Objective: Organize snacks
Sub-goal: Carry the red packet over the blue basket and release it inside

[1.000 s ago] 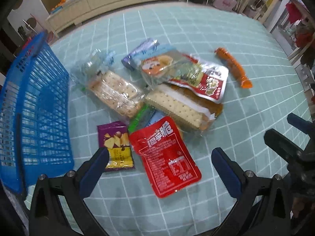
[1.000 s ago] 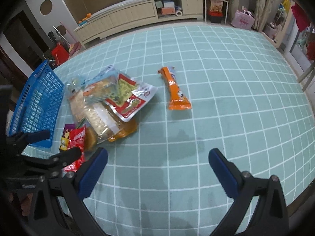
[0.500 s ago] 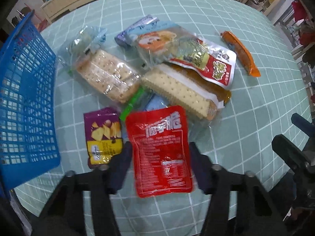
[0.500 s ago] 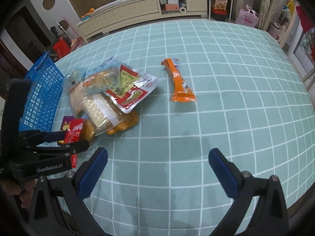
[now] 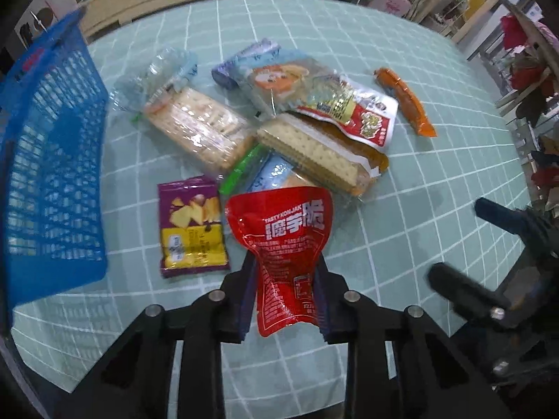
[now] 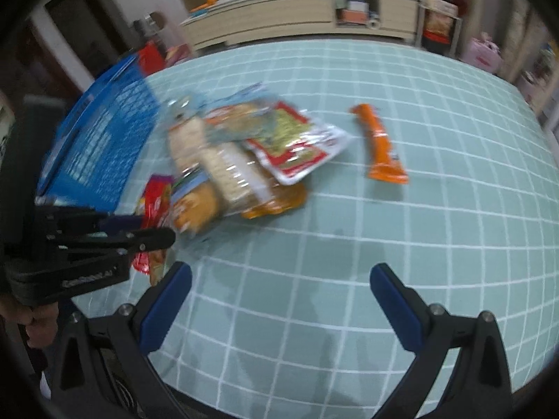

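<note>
My left gripper [image 5: 284, 279] is shut on a red konjac snack pouch [image 5: 286, 241] and holds it lifted off the table; the pouch also shows in the right wrist view [image 6: 153, 206]. A pile of snacks lies beyond it: two cracker packs [image 5: 199, 125], a red-and-white pouch [image 5: 360, 111], a purple chip packet [image 5: 190, 227]. An orange bar [image 5: 405, 101] lies apart to the right, also in the right wrist view [image 6: 380, 146]. A blue basket [image 5: 49, 160] stands at the left. My right gripper [image 6: 279, 300] is open and empty over bare tablecloth.
The round table [image 6: 419, 244] has a teal checked cloth. The right gripper's fingers [image 5: 499, 216] show at the right edge of the left wrist view. A low cabinet [image 6: 297, 10] and clutter stand beyond the table.
My left gripper closed on the red pouch and lifted it, pinching its lower half. The right gripper stayed open and shifted slightly towards the pile.
</note>
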Available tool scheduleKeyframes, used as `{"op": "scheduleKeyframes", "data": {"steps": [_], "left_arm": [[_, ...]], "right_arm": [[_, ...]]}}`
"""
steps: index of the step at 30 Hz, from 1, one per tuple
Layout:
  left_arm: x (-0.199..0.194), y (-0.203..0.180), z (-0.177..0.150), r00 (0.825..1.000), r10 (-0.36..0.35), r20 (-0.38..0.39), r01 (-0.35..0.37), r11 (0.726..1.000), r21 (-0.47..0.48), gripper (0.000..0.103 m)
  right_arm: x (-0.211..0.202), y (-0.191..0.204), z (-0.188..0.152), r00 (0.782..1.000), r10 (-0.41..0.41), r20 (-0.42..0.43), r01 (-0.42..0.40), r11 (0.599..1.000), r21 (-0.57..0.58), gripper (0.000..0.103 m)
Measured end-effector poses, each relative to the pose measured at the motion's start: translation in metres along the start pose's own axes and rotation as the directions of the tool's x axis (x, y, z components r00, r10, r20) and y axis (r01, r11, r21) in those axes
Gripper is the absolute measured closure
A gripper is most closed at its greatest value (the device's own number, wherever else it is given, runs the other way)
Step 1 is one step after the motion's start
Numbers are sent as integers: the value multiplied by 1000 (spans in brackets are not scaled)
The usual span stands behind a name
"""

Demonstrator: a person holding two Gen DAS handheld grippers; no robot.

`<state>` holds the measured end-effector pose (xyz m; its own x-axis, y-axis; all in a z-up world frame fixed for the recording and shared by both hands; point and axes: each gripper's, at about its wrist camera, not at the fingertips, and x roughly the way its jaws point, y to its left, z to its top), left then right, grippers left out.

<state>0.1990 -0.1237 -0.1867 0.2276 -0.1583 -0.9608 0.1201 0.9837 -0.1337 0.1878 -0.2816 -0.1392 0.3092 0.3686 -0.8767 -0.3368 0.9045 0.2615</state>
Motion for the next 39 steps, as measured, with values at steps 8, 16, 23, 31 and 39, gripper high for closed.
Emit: {"op": "scheduleKeyframes", "data": {"steps": [8, 16, 23, 31, 39], "left_arm": [[-79, 2, -12, 988, -11, 151, 8, 1000, 20, 76], [-140, 32, -3, 951, 75, 300, -76, 997, -10, 76], [-179, 83, 5, 916, 142, 374, -111, 988, -103, 76], [-168, 142, 31, 929, 192, 316, -147, 976, -161, 76], [-132, 182, 63, 964, 186, 191, -146, 968, -205, 76]], "right_arm": [[16, 37, 0, 992, 112, -61, -116, 991, -67, 9], [51, 59, 14, 986, 99, -132, -110, 991, -77, 13], [71, 63, 27, 990, 51, -133, -61, 995, -76, 16], [80, 77, 38, 995, 3, -103, -15, 993, -120, 17], [97, 95, 55, 986, -87, -142, 50, 968, -245, 17]]}}
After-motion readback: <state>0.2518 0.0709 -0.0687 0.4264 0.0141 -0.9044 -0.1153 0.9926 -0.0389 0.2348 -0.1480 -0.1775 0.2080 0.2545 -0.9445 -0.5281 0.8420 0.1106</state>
